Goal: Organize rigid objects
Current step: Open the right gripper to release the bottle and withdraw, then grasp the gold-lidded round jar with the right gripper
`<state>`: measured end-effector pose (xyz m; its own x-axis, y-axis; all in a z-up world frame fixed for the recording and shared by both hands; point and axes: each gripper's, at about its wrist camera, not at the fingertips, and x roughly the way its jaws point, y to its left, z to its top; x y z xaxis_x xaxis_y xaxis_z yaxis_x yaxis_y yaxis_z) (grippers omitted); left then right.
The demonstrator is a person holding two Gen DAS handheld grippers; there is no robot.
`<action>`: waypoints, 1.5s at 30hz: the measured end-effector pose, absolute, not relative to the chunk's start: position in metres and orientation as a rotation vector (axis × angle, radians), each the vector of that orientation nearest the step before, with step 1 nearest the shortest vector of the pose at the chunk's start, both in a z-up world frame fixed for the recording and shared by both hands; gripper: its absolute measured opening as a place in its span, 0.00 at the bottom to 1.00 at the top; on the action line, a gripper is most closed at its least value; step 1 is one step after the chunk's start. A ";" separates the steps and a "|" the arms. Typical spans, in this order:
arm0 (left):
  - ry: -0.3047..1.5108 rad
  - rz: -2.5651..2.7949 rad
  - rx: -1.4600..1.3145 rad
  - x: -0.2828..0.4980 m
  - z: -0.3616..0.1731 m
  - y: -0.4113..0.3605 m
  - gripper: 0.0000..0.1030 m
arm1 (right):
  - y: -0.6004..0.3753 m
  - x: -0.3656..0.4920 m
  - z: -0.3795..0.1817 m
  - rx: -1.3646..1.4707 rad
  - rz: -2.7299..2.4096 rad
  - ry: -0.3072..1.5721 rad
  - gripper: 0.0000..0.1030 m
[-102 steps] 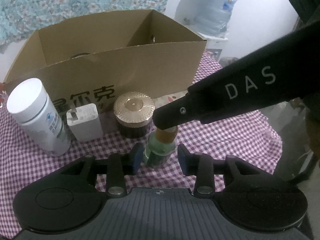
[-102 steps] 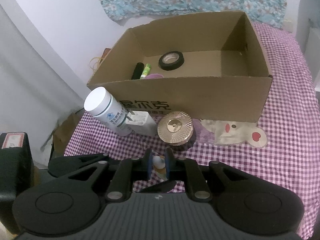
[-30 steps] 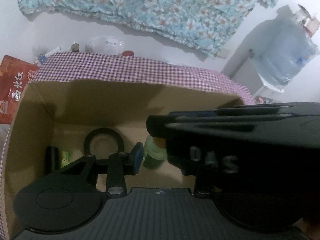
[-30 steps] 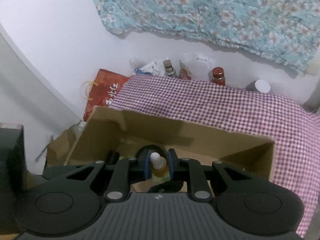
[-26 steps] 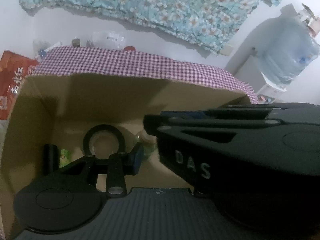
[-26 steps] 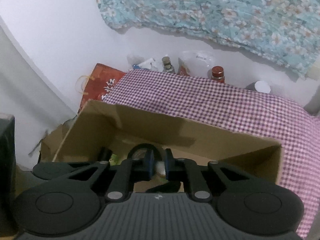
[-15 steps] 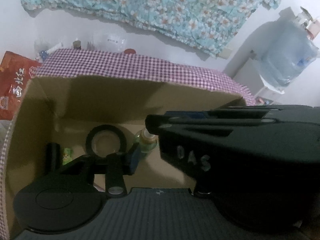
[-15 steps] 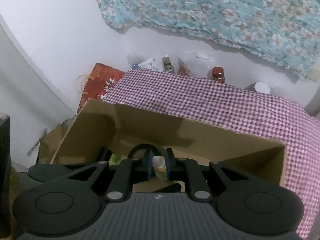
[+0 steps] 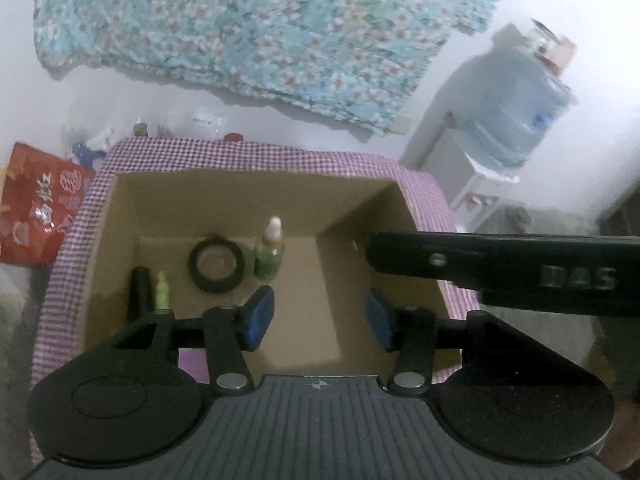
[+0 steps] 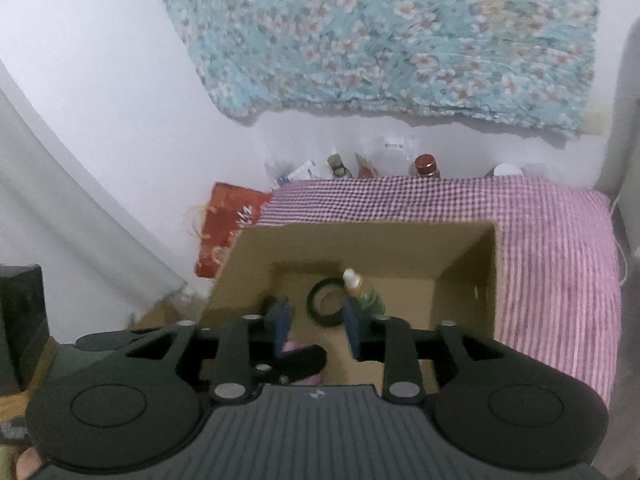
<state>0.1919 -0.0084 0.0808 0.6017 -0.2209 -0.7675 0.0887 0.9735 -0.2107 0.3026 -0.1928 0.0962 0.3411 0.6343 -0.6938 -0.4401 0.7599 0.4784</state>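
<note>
The green dropper bottle (image 9: 269, 254) stands upright on the cardboard box (image 9: 360, 208) floor, just beside the tape roll (image 9: 217, 263). Left gripper (image 9: 318, 317) and right gripper (image 10: 316, 325) fingers have just been opening; both now stand apart, nothing between them.

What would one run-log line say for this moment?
green bottle: upright in cardboard box, beside tape roll | left gripper: open, empty | right gripper: just opened, empty

Purple-checked tablecloth (image 9: 248, 156), brown box (image 9: 248, 196)
</note>
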 end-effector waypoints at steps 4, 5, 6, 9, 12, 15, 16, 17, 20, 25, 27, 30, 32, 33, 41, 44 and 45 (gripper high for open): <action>0.907 -0.204 -0.120 0.154 0.080 -0.006 0.50 | -0.217 0.256 0.099 0.258 0.694 0.969 0.52; 0.908 -0.208 -0.113 0.145 0.077 -0.006 0.51 | -0.222 0.245 0.096 0.273 0.688 0.969 0.52; 0.908 -0.211 -0.104 0.136 0.074 -0.006 0.51 | -0.227 0.236 0.092 0.288 0.683 0.971 0.52; 0.909 -0.217 -0.071 0.112 0.064 -0.007 0.51 | -0.238 0.207 0.077 0.332 0.645 0.972 0.52; 0.906 -0.219 -0.049 0.094 0.050 -0.008 0.51 | -0.244 0.186 0.056 0.376 0.619 0.989 0.52; 0.913 -0.226 -0.043 0.083 0.033 -0.010 0.52 | -0.246 0.173 0.035 0.426 0.602 1.021 0.52; 0.917 -0.226 -0.038 0.081 0.027 -0.011 0.52 | -0.245 0.171 0.027 0.441 0.597 1.034 0.52; 0.915 -0.227 -0.029 0.078 0.021 -0.012 0.52 | -0.244 0.171 0.020 0.449 0.591 1.046 0.52; 0.918 -0.230 -0.003 0.076 0.004 -0.016 0.52 | -0.242 0.171 0.002 0.461 0.572 1.078 0.52; 0.912 -0.224 0.013 0.082 -0.017 -0.019 0.52 | -0.232 0.177 -0.018 0.465 0.566 1.104 0.52; 0.919 -0.214 0.027 0.087 -0.025 -0.021 0.52 | -0.228 0.183 -0.025 0.471 0.567 1.115 0.52; 0.949 -0.203 0.024 0.098 -0.037 -0.021 0.52 | -0.222 0.192 -0.036 0.475 0.564 1.128 0.52; 0.961 -0.200 0.023 0.102 -0.043 -0.022 0.51 | -0.218 0.198 -0.043 0.474 0.561 1.140 0.52; 0.967 -0.203 0.021 0.103 -0.046 -0.023 0.52 | -0.216 0.201 -0.046 0.475 0.560 1.146 0.52; 0.988 -0.211 0.015 0.113 -0.057 -0.028 0.51 | -0.207 0.214 -0.061 0.481 0.577 1.179 0.52; 0.991 -0.213 0.016 0.114 -0.058 -0.029 0.51 | -0.203 0.217 -0.063 0.477 0.589 1.187 0.51; 0.992 -0.214 0.015 0.114 -0.058 -0.030 0.51 | -0.202 0.218 -0.064 0.475 0.592 1.189 0.50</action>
